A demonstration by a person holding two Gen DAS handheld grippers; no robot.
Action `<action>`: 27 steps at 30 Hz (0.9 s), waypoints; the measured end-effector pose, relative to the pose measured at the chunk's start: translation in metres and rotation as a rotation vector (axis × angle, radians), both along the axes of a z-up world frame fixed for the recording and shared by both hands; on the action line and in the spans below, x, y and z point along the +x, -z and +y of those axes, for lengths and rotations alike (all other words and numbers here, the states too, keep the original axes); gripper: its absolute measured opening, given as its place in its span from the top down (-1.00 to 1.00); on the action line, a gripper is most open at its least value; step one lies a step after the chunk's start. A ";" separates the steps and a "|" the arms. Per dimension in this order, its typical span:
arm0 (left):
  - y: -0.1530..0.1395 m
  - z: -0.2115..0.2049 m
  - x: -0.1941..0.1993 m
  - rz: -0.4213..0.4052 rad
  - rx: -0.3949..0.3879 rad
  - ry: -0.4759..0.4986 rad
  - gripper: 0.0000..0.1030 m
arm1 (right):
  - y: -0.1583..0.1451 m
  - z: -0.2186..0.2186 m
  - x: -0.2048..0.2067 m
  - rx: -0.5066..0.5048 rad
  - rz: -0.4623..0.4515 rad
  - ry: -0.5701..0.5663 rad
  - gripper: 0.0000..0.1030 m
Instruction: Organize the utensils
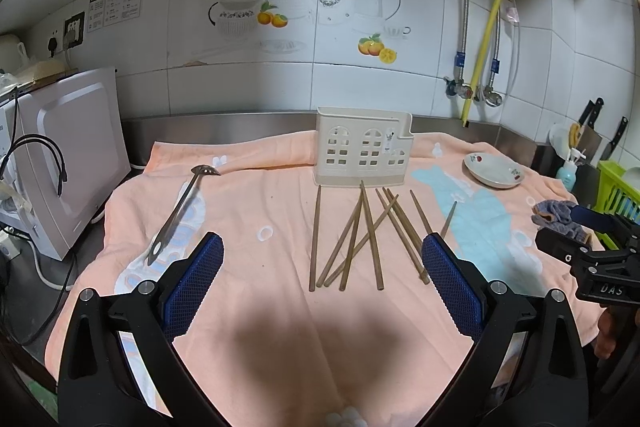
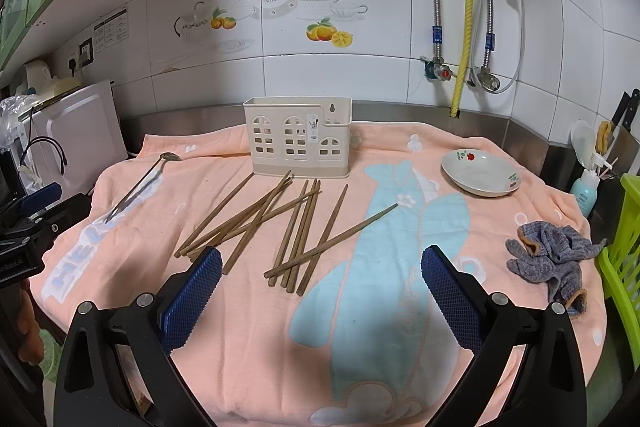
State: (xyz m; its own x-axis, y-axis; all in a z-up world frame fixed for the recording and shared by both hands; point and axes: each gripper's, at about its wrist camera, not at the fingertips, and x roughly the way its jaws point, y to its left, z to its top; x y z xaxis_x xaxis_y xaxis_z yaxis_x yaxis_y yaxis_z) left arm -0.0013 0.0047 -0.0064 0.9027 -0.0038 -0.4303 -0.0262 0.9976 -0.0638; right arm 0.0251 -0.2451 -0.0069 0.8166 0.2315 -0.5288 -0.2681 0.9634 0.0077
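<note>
Left gripper (image 1: 322, 281) and right gripper (image 2: 321, 283) are held spread wide, nothing gripped or touched. Chopsticks (image 2: 256, 223) are scattered on towel (image 2: 260, 327) before holder (image 2: 298, 139); spoon (image 1: 176, 213) lies left.

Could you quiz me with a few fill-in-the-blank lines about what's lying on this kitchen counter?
1. The brown wooden chopsticks lie scattered on a peach-coloured ____.
2. The cream plastic utensil holder with window-shaped cutouts stands ____.
3. The long metal spoon lies to the ____ of the chopsticks.
4. The left gripper and right gripper are both ____.

Missing words: towel; upright; left; open
</note>
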 end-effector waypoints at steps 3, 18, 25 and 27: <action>0.000 0.000 0.000 0.000 0.001 0.000 -0.90 | 0.000 0.000 0.000 0.000 0.001 0.001 -0.88; 0.001 0.005 0.002 0.009 -0.017 -0.001 -0.90 | 0.000 0.002 0.000 0.000 0.001 0.000 -0.88; 0.003 0.006 0.004 0.016 -0.023 -0.002 -0.90 | 0.002 0.003 0.001 0.000 0.007 -0.005 -0.88; 0.004 0.007 0.005 0.018 -0.024 -0.003 -0.90 | 0.003 0.005 0.001 -0.002 0.010 -0.006 -0.88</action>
